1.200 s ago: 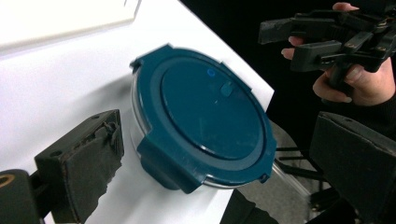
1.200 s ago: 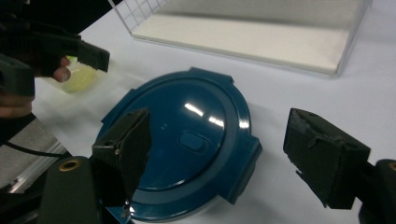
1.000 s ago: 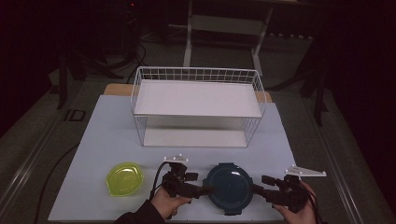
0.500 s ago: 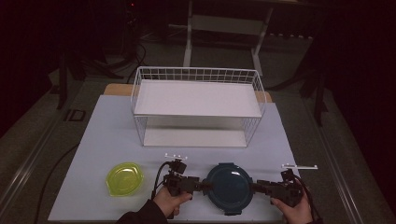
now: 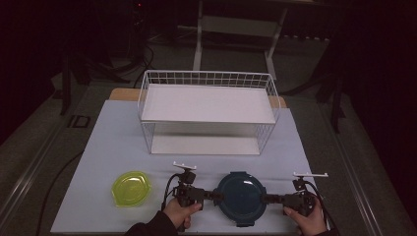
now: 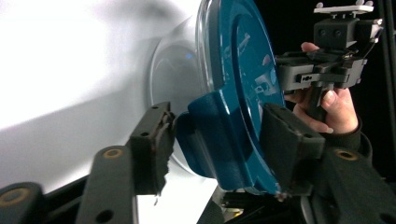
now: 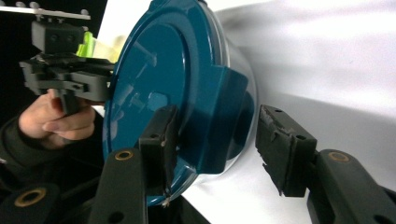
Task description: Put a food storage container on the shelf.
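Container (image 5: pixel 242 197) sits between both closing tongs, its side latches seemingly ungripped.

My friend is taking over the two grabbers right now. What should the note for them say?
Left tool: jaws have just been closing around the left latch tab of the dark blue lidded container; one pad is on the tab, the other not pressing yet.
Right tool: the same at the right latch tab, one pad apart.
Container sits on the table, lid on, before the white wire rack. A yellow-green bowl sits at its left.
Done: both tools placed. Left: finish both grips.
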`<action>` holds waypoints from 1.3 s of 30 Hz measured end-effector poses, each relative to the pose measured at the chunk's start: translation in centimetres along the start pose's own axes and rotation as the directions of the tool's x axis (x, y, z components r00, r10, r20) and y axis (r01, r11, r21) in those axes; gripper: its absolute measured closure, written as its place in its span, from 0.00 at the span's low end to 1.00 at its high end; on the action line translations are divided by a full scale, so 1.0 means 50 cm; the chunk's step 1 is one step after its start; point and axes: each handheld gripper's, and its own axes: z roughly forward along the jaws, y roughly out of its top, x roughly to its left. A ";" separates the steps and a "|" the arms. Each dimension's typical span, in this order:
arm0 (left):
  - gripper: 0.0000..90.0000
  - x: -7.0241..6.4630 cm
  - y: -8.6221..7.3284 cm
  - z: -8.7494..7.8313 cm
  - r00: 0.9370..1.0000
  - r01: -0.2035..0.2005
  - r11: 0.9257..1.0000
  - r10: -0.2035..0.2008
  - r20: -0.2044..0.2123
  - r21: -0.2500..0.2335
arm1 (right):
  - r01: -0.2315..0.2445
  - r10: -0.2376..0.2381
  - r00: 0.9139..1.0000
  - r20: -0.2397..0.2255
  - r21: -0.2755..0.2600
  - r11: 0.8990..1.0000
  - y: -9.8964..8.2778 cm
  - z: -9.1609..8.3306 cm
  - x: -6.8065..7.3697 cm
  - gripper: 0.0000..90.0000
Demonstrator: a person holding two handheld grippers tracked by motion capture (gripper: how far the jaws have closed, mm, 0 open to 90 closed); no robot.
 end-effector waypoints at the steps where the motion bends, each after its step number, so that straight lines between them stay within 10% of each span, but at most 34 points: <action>1: 0.52 0.002 -0.001 0.001 1.000 0.007 1.000 -0.007 0.000 0.001 | -0.013 0.013 1.000 -0.007 0.000 1.000 0.000 0.001 -0.001 0.55; 12: 0.58 0.016 0.003 0.004 0.998 0.044 0.999 -0.044 0.053 0.016 | -0.148 0.150 0.986 -0.074 0.030 0.988 -0.007 0.004 -0.017 0.58; 39: 0.63 -0.030 0.008 -0.028 0.996 -0.010 1.000 0.009 0.084 0.010 | -0.079 0.076 0.995 -0.062 -0.035 0.996 -0.007 -0.031 0.038 0.63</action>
